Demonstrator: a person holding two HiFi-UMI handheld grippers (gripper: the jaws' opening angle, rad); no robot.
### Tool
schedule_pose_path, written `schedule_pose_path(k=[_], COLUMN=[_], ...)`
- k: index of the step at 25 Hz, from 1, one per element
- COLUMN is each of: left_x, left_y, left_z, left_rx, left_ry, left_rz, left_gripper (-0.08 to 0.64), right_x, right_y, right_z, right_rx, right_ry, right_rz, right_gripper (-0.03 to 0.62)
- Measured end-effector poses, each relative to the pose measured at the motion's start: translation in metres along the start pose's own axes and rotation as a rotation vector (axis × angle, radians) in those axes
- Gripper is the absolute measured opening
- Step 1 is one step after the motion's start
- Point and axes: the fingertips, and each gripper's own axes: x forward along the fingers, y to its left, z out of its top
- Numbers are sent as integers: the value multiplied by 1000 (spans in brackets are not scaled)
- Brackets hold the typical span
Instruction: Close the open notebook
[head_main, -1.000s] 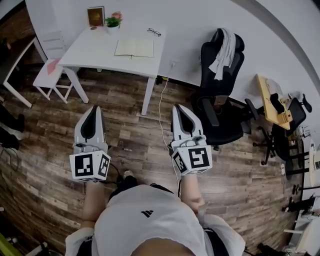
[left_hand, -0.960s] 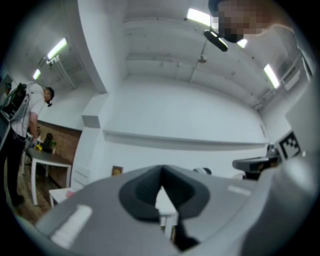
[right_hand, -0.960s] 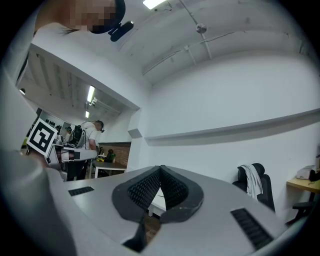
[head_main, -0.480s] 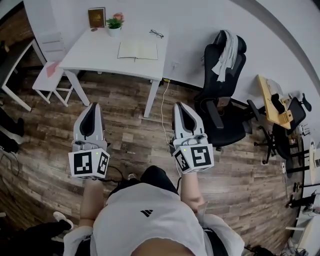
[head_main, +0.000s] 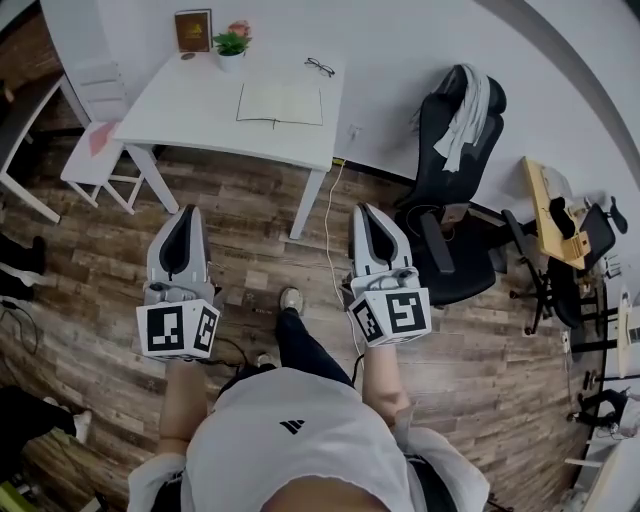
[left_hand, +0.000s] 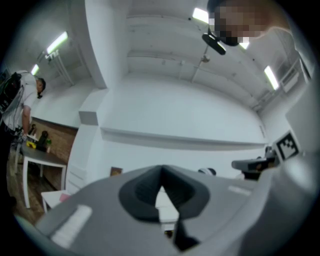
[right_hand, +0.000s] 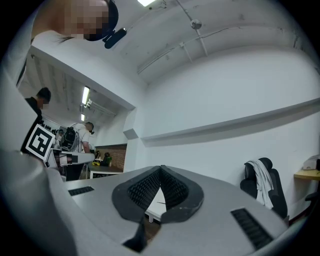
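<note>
Across the wood floor (head_main: 250, 205) the open notebook (head_main: 280, 104) lay on the white table (head_main: 180, 100), well apart from the left gripper (head_main: 185, 214) and right gripper (head_main: 366, 212), both closed and empty, which likely needed to draw near before opening for a cover.

Between your left claw (head_main: 186, 215), your right claw (head_main: 366, 212) and the counter (head_main: 180, 100), the wooden floor (head_main: 240, 205) lies open, crossed only by a white cable (head_main: 325, 230) below the counter's right end. A black office chair (head_main: 450, 210) crowds the counter's right side, and a white stool (head_main: 100, 165) its left. A potted plant (head_main: 231, 44) and glasses (head_main: 320, 67) stand along its far edge.
</note>
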Motion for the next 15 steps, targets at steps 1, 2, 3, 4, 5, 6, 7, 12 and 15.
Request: schedule_pose_path(k=[1,2,3,4,5,6,7,12,15], left_x=[8,17,26,35,46,56,67,118,144], left_y=[3,6,8,10,12,13,15,23,27], left_z=[-2,-4,-6,-8,-9,-10,-11,-15,-18], left_rx=[1,1,2,3,5,6,8,12,15], left_ry=[-1,-1,-2,-3,-3,-3,-4,-2,-4], left_rz=[5,9,11,12,14,17,21,50,69], left_gripper=[8,8,8,8,8,8,8,8,9], right_x=[9,19,29,39,49,60,70,121,147], right_y=[-3,-7,-11,-15,-20,-26,-31,-59,-73], right_z=[-2,-3,-5,-6,-6,-6,-7,-11,-14], right_rx=[0,0,0,-1,-1,-1,-1,8,12], right_ry=[-1,-1,-3,-5,-8,-11,-12,-9,-8], right_rz=[6,11,16,21,27,33,39,73,93], right_gripper=[-5,-5,-5,-5,-5,-5,-5,-5,-3])
